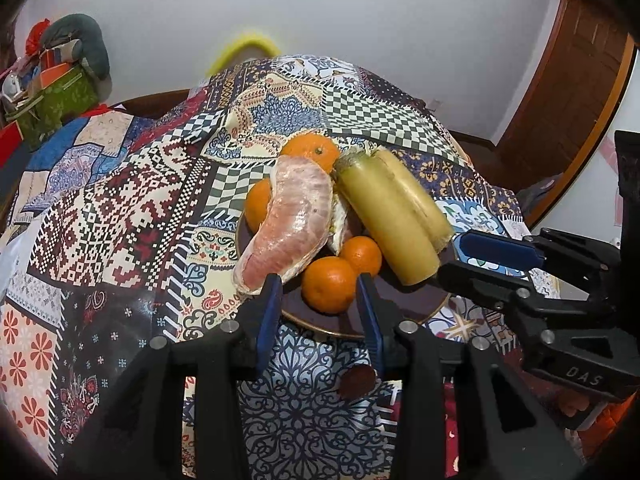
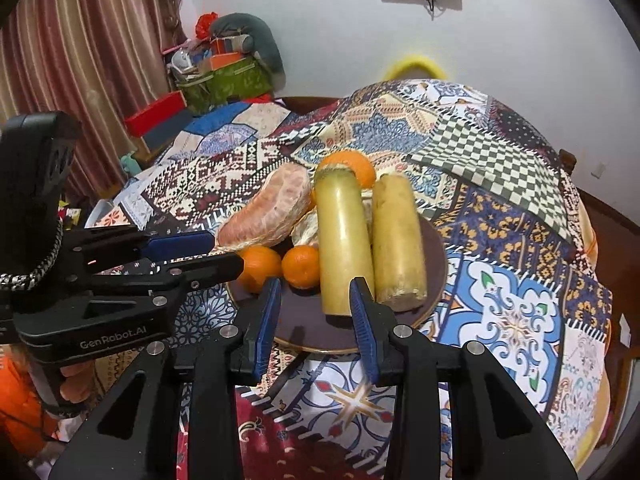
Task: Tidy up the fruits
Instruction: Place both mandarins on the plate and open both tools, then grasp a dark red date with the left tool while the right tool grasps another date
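A dark round plate (image 1: 404, 304) (image 2: 320, 328) on the patchwork tablecloth holds a peeled pomelo piece (image 1: 288, 228) (image 2: 268, 210), several oranges (image 1: 330, 284) (image 2: 302, 266) and two yellow-green cane pieces (image 1: 384, 216) (image 2: 344, 240). My left gripper (image 1: 320, 284) is open and empty, fingers at the plate's near rim either side of the front orange. My right gripper (image 2: 316, 292) is open and empty, just in front of the left cane piece's near end. Each gripper also shows in the other view: the right one (image 1: 476, 254) and the left one (image 2: 224, 252).
A dark red round thing (image 1: 357, 381) lies on the cloth near me. Boxes, a green bag and a grey cushion (image 2: 236, 68) are piled at the far left. A curtain (image 2: 80, 60) hangs left, a wooden door (image 1: 568, 92) stands right.
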Tool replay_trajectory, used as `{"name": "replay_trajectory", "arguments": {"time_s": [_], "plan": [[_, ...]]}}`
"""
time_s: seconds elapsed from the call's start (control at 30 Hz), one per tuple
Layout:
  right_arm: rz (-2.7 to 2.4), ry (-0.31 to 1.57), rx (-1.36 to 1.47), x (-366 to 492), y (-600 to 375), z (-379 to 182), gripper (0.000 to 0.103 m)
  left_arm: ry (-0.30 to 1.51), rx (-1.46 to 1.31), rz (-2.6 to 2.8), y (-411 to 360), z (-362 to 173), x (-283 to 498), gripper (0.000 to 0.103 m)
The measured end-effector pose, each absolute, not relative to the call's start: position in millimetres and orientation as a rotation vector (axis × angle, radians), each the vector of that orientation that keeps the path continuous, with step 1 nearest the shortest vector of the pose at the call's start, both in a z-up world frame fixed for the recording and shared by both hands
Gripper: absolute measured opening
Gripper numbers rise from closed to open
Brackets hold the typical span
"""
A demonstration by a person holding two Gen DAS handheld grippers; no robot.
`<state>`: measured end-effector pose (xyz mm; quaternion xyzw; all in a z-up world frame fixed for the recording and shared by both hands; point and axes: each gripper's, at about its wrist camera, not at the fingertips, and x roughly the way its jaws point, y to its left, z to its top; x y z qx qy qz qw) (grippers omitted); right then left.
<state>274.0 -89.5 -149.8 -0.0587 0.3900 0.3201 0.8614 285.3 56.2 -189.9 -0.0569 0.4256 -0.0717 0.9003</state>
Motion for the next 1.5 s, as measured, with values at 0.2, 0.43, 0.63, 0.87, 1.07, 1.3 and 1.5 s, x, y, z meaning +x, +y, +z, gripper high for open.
{"name": "replay_trajectory", "arguments": {"time_s": [0.2,0.43,0.63,0.87,1.07,1.3,1.5], "plan": [[0.643,0.808,-0.121,268.3,-101.1,-145.0,0.033,0.872,-0.105,-0.146,53.6,-182.4,277.3,0.040],[0.615,0.801,-0.130,255.2,-111.5,-139.7,0.033,0.863,-0.084,-0.144,48.2,-171.7,257.8,0.040],[0.591,0.797,-0.147,237.3,-118.5,-136.9,0.033,0.844,-0.075,-0.152,41.9,-159.1,237.0,0.040],[0.579,0.829,-0.160,218.4,-129.3,-144.5,0.033,0.830,-0.060,-0.146,37.5,-153.2,211.1,0.048],[0.566,0.877,-0.135,207.5,-135.5,-160.4,0.033,0.872,-0.071,-0.136,38.7,-167.5,199.5,0.049],[0.553,0.937,-0.135,208.0,-133.7,-182.4,0.033,0.921,-0.097,-0.128,40.7,-188.1,194.9,0.049],[0.566,0.966,-0.143,211.9,-126.5,-194.6,0.033,0.960,-0.076,-0.119,37.1,-205.4,195.4,0.049]]}}
